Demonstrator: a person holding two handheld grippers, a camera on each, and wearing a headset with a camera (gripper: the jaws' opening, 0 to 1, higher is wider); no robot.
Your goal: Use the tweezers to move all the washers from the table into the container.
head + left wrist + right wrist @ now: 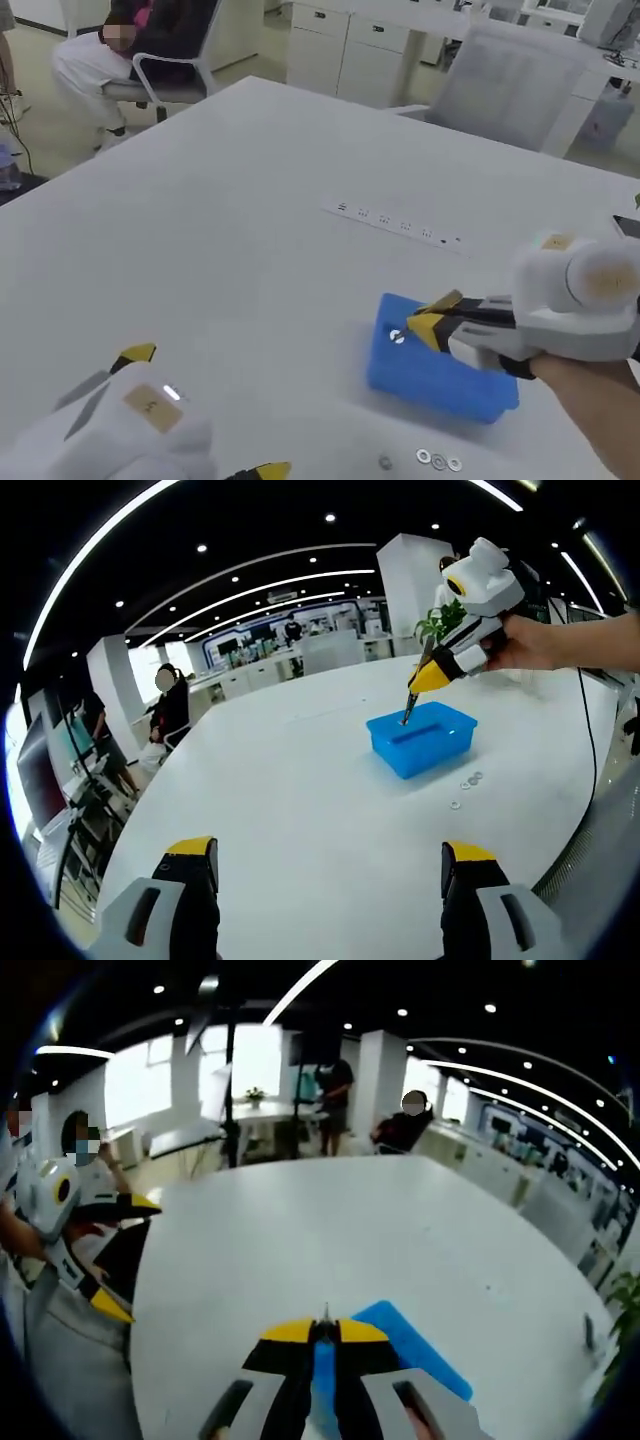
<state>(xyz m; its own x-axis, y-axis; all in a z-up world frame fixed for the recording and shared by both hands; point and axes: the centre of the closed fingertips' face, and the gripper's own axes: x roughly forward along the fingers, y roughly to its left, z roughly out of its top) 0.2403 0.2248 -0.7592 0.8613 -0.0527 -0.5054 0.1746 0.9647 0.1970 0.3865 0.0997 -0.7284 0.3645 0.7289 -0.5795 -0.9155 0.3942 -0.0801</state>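
Barely visible tweezers point(408, 711) in right gripper point(433, 312), over container point(440, 385).

container point(440, 385) on table point(220, 230) | washers point(438, 460) just before it | socket strip point(395, 222) behind it

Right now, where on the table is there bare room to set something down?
Bare: the table left of the blue container, up to the socket strip and beyond it. Crowded: the near edge by the washers, and over the container, where the right gripper holds the tweezers.
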